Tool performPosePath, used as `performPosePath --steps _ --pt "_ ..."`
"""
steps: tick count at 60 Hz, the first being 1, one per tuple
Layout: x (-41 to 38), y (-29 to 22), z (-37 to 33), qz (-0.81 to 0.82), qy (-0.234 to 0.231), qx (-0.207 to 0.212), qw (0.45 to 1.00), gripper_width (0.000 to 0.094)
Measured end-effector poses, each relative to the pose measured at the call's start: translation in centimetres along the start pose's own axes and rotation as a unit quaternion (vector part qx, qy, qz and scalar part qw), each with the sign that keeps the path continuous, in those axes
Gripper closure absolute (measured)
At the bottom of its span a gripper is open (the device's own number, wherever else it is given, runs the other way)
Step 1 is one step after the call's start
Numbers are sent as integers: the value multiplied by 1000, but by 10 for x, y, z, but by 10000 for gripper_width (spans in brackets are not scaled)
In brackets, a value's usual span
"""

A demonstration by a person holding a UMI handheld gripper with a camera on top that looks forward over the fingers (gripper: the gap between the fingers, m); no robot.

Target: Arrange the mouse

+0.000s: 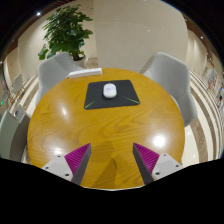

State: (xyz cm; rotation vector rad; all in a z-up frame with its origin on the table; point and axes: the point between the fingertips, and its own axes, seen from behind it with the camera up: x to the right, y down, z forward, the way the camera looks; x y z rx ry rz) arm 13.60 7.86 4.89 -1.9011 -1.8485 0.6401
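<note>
1. The hand-held gripper (110, 160) hovers over the near edge of the round wooden worktop (70, 125). Its two fingers are spread wide apart with nothing between them, so it has hold of nothing.
2. One white computer mouse (109, 90) lies on one dark mouse mat (126, 99), straight ahead at 12 o'clock from the fingers and well beyond them, toward the far side of the worktop.
3. The mouse rests in the upper middle of the mat and appears to point away from the camera. That placement reads as a normal working position, so the arranging judged from here would be a matter of picking it up or nudging it; no contact is made yet.
4. The open stance of the fingers suits an approach: the wide gap looks ample to straddle the mouse once the gripper is carried forward over the mat.
5. Two pale grey chairs stand at the far rim, one (55, 72) at about 11 o'clock and one (168, 72) at about 1 o'clock, flanking the mat as if for seated users.
6. One leafy potted plant (65, 30) stands beyond the left chair, off the worktop and clear of any reach path.
7. Counted: one mouse, one mat, two chairs, one plant, two pink-purple pads on the fingers.
</note>
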Motion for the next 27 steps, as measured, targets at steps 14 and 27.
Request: performPosePath --steps 14,27 --pt "15 25 -21 -5 20 2 1000 78" --pt "17 24 -17 0 22 1 1000 79"
